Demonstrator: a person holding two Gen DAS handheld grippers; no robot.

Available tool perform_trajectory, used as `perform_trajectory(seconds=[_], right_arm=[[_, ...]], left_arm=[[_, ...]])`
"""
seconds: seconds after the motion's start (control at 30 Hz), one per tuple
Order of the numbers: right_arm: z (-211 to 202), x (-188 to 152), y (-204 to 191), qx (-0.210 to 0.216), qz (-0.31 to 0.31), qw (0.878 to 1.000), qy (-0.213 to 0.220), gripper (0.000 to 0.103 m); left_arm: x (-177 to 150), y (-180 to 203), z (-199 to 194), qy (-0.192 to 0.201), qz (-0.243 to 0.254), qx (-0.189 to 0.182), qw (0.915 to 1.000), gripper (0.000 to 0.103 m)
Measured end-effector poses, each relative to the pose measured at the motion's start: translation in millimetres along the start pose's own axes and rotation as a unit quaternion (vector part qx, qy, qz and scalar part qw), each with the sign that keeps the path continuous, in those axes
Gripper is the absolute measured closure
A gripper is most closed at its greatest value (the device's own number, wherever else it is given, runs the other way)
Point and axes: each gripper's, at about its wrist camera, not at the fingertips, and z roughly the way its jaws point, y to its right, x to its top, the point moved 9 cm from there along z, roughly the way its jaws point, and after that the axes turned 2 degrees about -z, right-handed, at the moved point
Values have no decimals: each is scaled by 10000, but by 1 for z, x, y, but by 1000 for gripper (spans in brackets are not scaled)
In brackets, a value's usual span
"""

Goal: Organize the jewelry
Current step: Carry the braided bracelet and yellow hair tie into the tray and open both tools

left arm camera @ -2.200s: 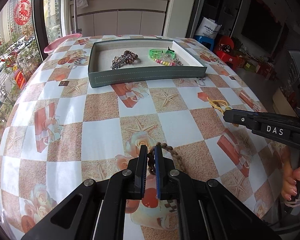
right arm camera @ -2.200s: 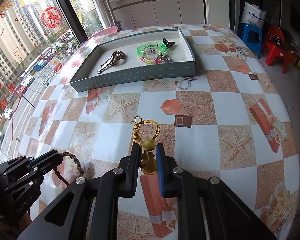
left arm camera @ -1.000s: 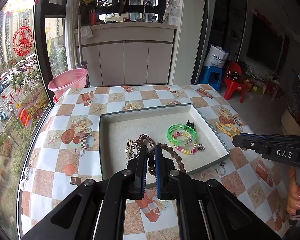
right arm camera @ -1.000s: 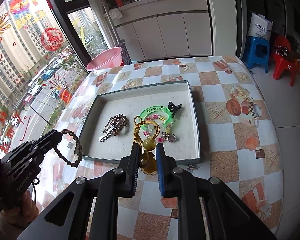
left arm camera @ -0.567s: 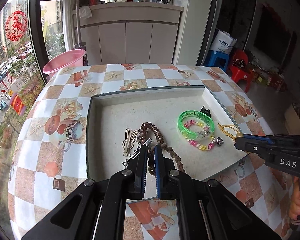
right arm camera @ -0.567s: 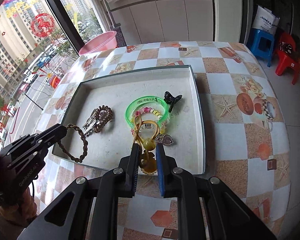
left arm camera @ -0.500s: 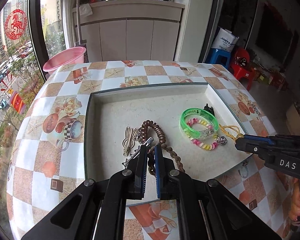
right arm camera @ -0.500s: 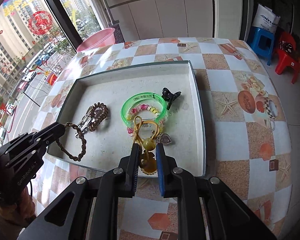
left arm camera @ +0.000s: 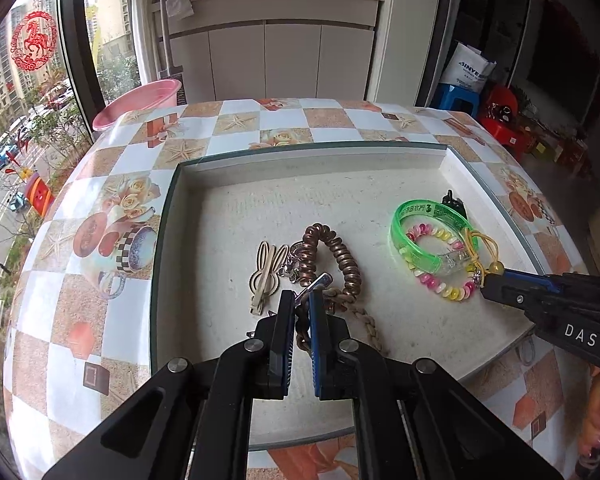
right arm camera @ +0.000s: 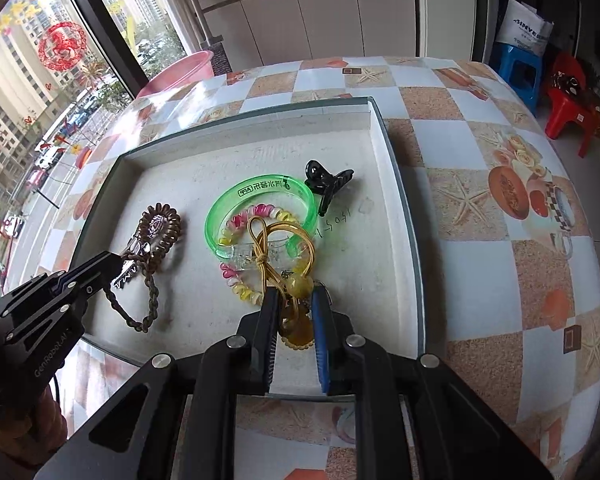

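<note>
A grey tray [left arm camera: 164,240] [right arm camera: 400,184] sits on the table. My left gripper [left arm camera: 301,300] [right arm camera: 112,264] is shut on a brown braided bracelet [left arm camera: 364,320] [right arm camera: 150,300], low over the tray's near left part. My right gripper [right arm camera: 294,300] [left arm camera: 485,284] is shut on a gold elastic cord with a yellow bead and pendant [right arm camera: 284,240] [left arm camera: 486,248], over the tray's right part, above a green bangle [right arm camera: 260,196] [left arm camera: 428,220] and a pastel bead bracelet [right arm camera: 240,280] [left arm camera: 444,284].
In the tray also lie a brown spiral hair tie [left arm camera: 340,252] [right arm camera: 160,224], a beige rabbit clip [left arm camera: 266,272], a key and a black claw clip [right arm camera: 326,182]. A pink basin [left arm camera: 140,100] stands behind the table's far left edge. Window at left.
Both grippers have come down and forward over the tray with their pieces. The braided bracelet and the gold cord now hang just above or on the tray floor.
</note>
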Motion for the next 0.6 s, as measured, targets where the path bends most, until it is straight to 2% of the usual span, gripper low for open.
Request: perform_trajectory(seconds=[0.37, 0.5, 0.53, 0.57, 0.6], right_arm=[[6, -3, -1, -1, -55, 10000, 29, 85], [6, -4, -3, -63, -126, 9999, 28, 84], [6, -4, -4, -73, -149, 9999, 12, 79], [6, -5, -4, -71, -157, 9999, -11, 68], [6, -5, -5, -74, -151, 9999, -24, 63]], left_arm=[[-7, 0, 12, -94, -29, 100, 9999, 83], [-9, 4, 13, -121, 160, 271, 9994, 83], [-10, 5, 14, -146, 191, 313, 9992, 83], [-10, 5, 13, -135, 209, 353, 9991, 83], [-10, 6, 11, -93, 210, 368, 9991, 83]])
